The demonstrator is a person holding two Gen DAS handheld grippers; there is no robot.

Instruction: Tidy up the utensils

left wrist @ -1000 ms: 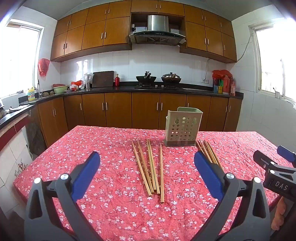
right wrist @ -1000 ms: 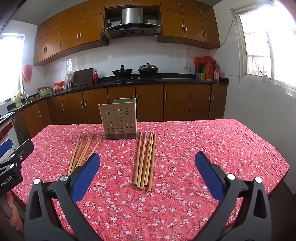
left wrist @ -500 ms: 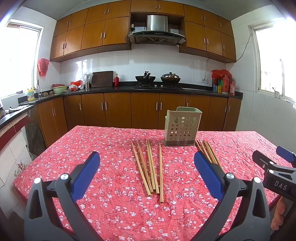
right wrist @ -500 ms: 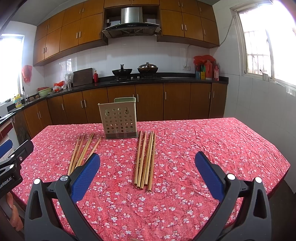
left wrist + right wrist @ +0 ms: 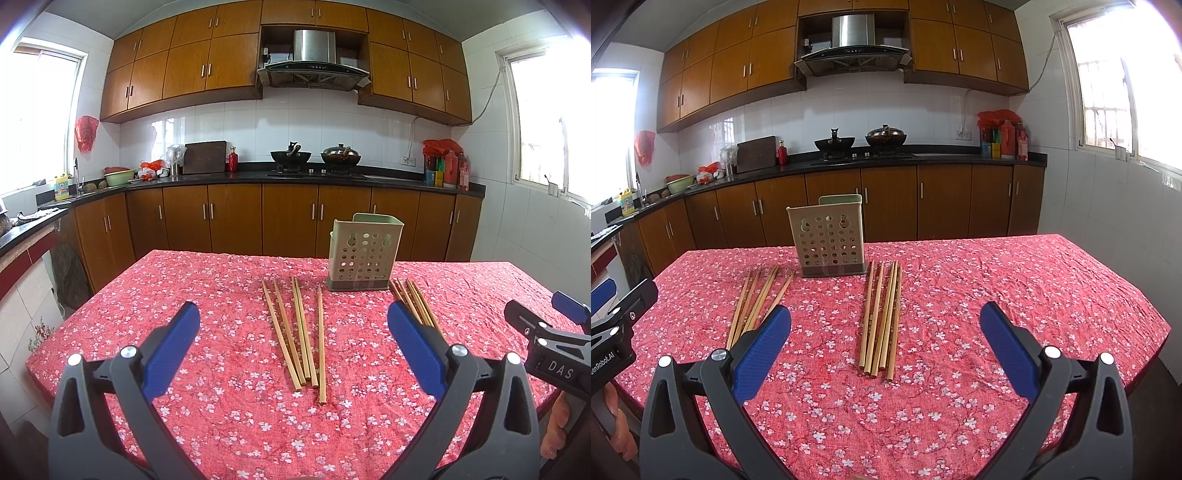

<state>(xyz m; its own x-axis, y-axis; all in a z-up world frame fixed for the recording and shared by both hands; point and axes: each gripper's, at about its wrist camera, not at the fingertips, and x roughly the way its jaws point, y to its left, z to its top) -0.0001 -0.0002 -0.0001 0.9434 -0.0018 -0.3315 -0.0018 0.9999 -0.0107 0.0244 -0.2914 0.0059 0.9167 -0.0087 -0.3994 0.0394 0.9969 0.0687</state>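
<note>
Both grippers, left gripper [image 5: 293, 325] and right gripper [image 5: 885, 326], hang spread and empty above the red tablecloth [image 5: 221, 295]. Chopsticks [image 5: 299, 328] lie either side of the perforated holder [image 5: 364, 256]. Only the right view shows the right bundle [image 5: 882, 314] whole.

Wrinkled floral cloth [image 5: 207, 295], matt wooden chopsticks [image 5: 295, 332], perforated plastic holder [image 5: 364, 254], glossy wall tiles [image 5: 243, 125]

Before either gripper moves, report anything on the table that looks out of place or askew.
Chopsticks lie loose on the tablecloth instead of in the perforated holder, which shows none above its rim. The left bundle is splayed, one stick apart from the rest; the right bundle lies tidier. Nothing looks spilled or broken.
</note>
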